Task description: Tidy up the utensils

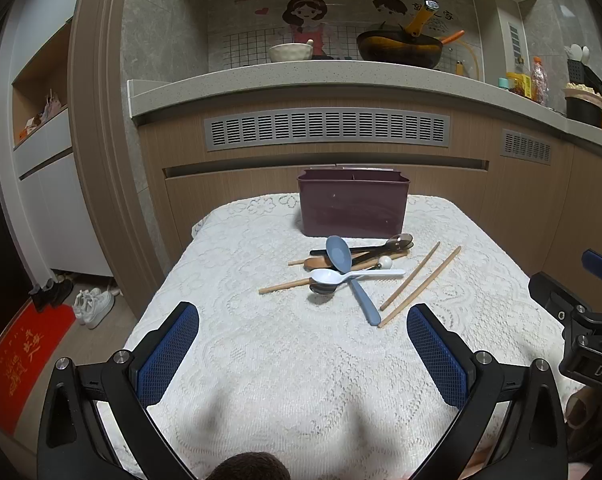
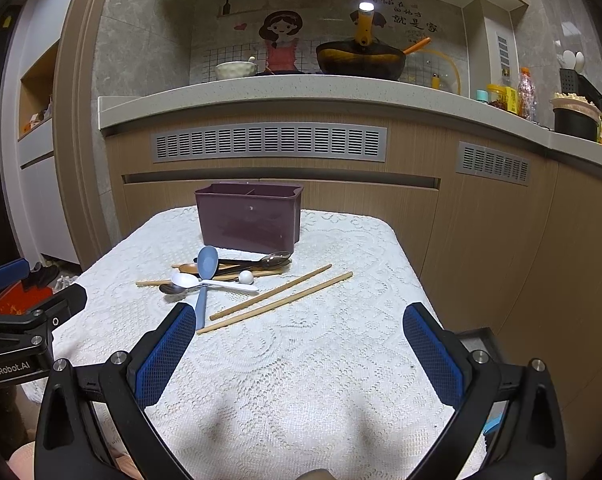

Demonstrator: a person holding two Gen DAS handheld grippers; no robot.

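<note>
We found the left gripper (image 1: 303,344) and right gripper (image 2: 299,346) with jaws spread, empty. The utensil pile (image 1: 349,268) lay before the holder (image 1: 353,206), seemingly unsorted.

Home kitchen: wok (image 1: 399,46) & bowl (image 1: 288,52) on counter (image 1: 341,74) (cartoon backsplash), shoes (image 1: 94,306) by door

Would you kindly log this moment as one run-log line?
left gripper: open, empty | right gripper: open, empty | utensils: piled before purple holder | holder: nothing protruding
</note>
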